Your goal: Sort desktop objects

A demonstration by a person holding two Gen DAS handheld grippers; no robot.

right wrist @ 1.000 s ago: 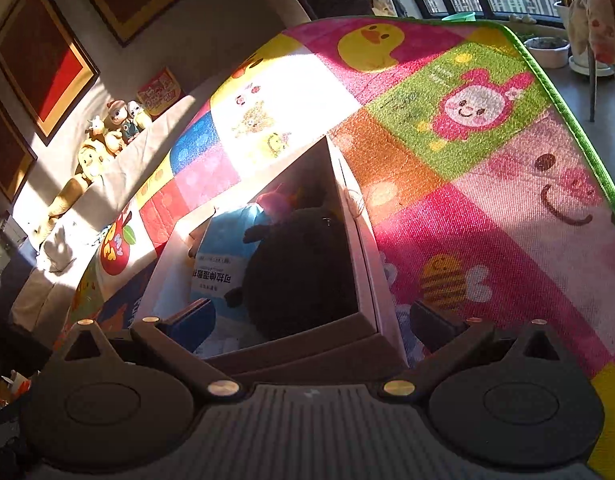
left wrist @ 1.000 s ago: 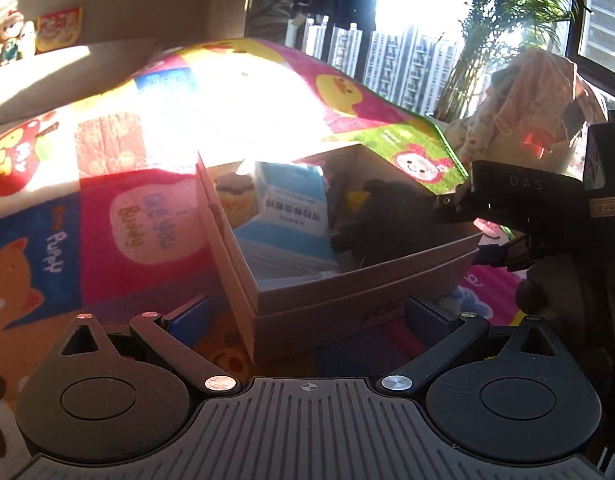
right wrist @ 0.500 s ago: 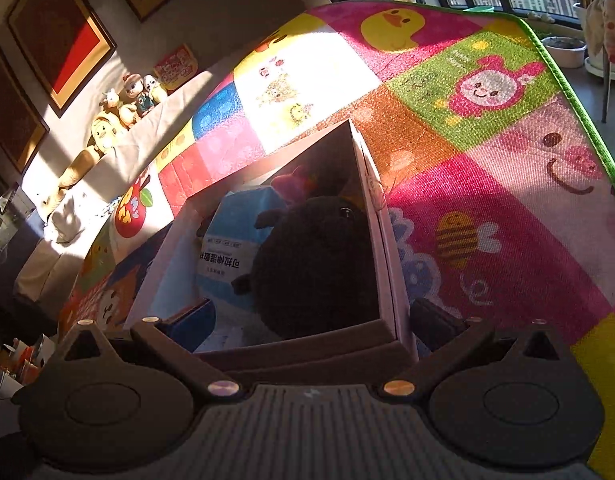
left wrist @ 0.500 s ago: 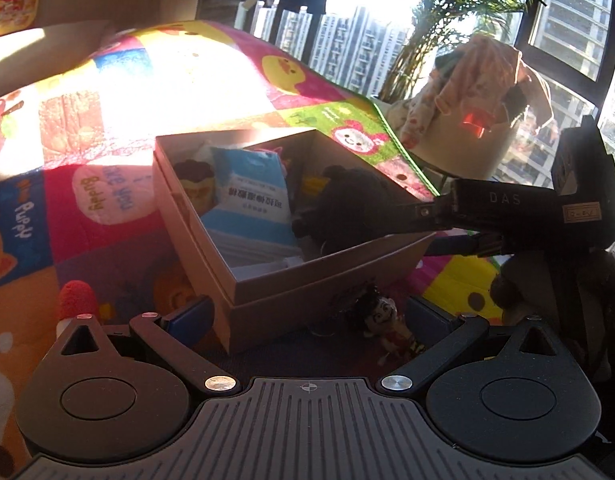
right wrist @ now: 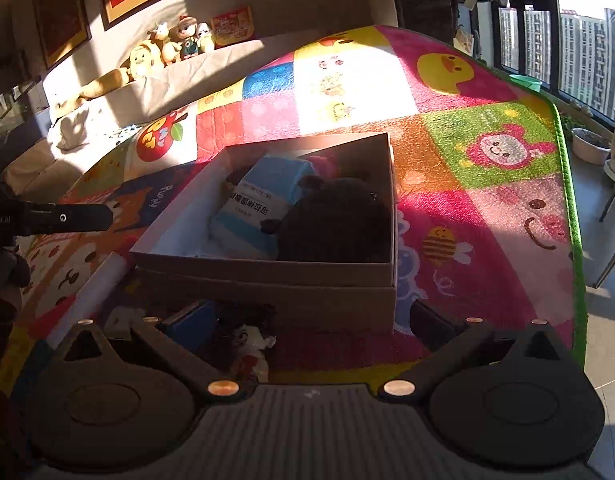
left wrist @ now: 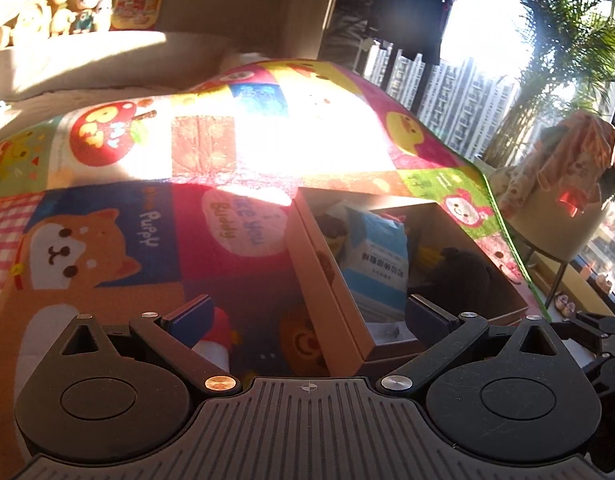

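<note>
Your left gripper (left wrist: 307, 316) sits low centre of the left wrist view, jaws spread wide and holding nothing. Your right gripper (right wrist: 311, 320) is likewise low centre of the right wrist view, jaws released, nothing between them.

The cardboard box (right wrist: 267, 268) sits mid-frame in the right view, on a colourful play mat (right wrist: 487, 208). It's already part filled: a blue-and-white packet (right wrist: 255, 208) lies at centre-left inside, w/ a dark plush toy (right wrist: 339, 224) touching it on the right. In the left view the same box (left wrist: 327, 280) is right of centre, packet (left wrist: 381, 264) and plush (left wrist: 463, 276) visible inside.

Still outside the box: a small doll (right wrist: 251, 344) w/ a white face lies on the mat just beside the box's near wall, low centre of the right view, between your right jaws. A white roll (right wrist: 91, 292) lies at lower left. In the left view a red-and-white item (left wrist: 217, 336) sits near the left finger; can't tell what it is.

Step in hand, as I judge it: between picks, w/ loose items left to collect. Next move prob. calls for lowering the right gripper over the doll, closing on its body, then lifting clear of the box wall before dropping it in. It's in shadow, so aim carefully.
</note>
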